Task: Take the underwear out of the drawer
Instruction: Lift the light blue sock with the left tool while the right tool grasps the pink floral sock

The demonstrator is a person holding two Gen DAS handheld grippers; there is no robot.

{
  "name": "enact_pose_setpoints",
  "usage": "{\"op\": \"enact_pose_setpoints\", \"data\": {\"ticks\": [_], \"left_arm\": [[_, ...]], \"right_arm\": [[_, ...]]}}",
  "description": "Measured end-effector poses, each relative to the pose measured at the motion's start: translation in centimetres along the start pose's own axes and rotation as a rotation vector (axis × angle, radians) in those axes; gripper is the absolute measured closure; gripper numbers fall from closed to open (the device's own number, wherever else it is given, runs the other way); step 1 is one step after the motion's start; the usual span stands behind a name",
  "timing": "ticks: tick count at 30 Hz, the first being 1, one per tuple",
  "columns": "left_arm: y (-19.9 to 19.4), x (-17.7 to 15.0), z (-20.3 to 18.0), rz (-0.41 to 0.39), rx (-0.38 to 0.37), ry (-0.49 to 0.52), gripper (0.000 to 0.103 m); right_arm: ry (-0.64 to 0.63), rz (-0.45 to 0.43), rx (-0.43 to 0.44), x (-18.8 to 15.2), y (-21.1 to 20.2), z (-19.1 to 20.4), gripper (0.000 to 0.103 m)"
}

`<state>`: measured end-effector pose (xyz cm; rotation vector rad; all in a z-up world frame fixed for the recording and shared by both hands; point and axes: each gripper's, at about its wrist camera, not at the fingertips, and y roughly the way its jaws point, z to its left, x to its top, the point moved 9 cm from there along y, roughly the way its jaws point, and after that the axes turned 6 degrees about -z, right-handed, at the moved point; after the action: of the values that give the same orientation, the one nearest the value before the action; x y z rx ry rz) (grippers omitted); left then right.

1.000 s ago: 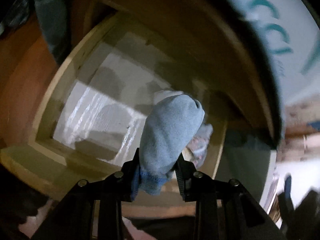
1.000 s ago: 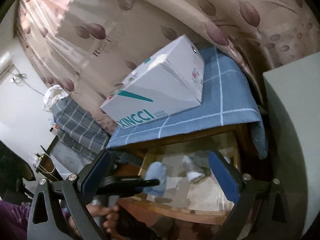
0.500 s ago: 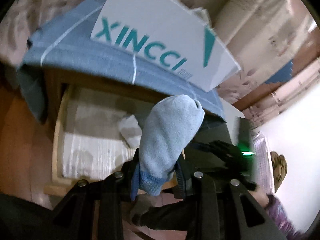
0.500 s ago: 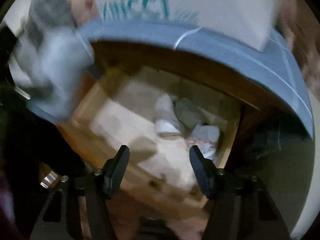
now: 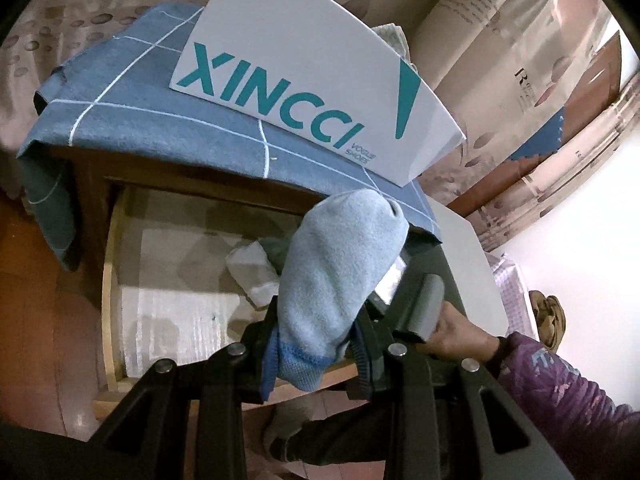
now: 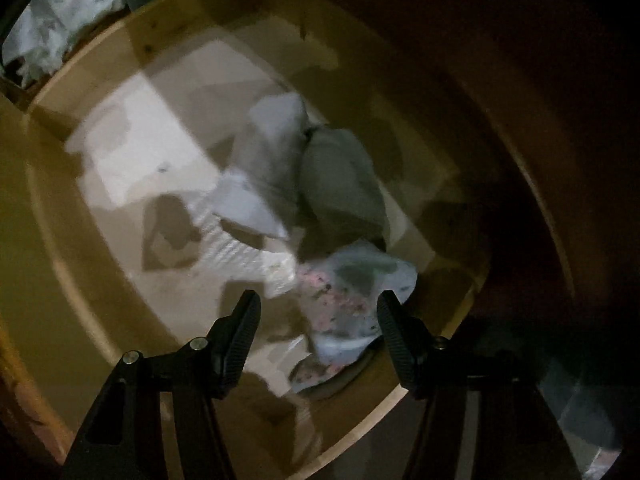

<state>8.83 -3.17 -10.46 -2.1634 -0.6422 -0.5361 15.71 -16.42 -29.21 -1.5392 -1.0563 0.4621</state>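
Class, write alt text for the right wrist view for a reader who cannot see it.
The right tongs, open, point down into a wooden drawer, a floral garment between their tips. A white garment and a grey one lie beyond it.

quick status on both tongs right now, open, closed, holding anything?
Left tongs: closed on the light blue sock, above the open drawer.
Right tongs: open, holding nothing, have just been closing; floral garment lies between them.
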Motion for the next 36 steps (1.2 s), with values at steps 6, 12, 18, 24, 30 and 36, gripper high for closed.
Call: {"op": "enact_pose_setpoints", "data": {"ticks": [6,12,18,24,30,36], "left_arm": [[0.1,0.1,-0.1,-0.003,-0.026,-0.003,0.071],[0.0,0.3,0.0,-0.012,-0.031,-0.011,0.071],[-0.1,0.4,0.1,-0.017,-0.024,-0.010,0.071],[-0.3,0.4,0.2,-0.022,-0.016,-0.005,0.070],[-0.3,0.3,0.6,-0.015,-0.013,-0.022,0.070],[-0.4,0.2,0.3,-0.017,-0.010,0.001,0.070]], "right_arm": [[-0.044,0.049,-0.023,-0.2,2.3,-0.4,0.038],[-0.056,0.092,-0.004,-0.5,4.0,-0.6,0.035],[0.013,0.111,0.047,-0.6,4.2,-1.3,0.066],[0.077,0.088,0.067,0.0,2.1,-1.9,0.079],[0.087,0.083,0.130,-0.1,-0.8,-0.6,0.080],[0.089,0.017,0.110,2.0,-4.3,-0.5,0.080]]}}
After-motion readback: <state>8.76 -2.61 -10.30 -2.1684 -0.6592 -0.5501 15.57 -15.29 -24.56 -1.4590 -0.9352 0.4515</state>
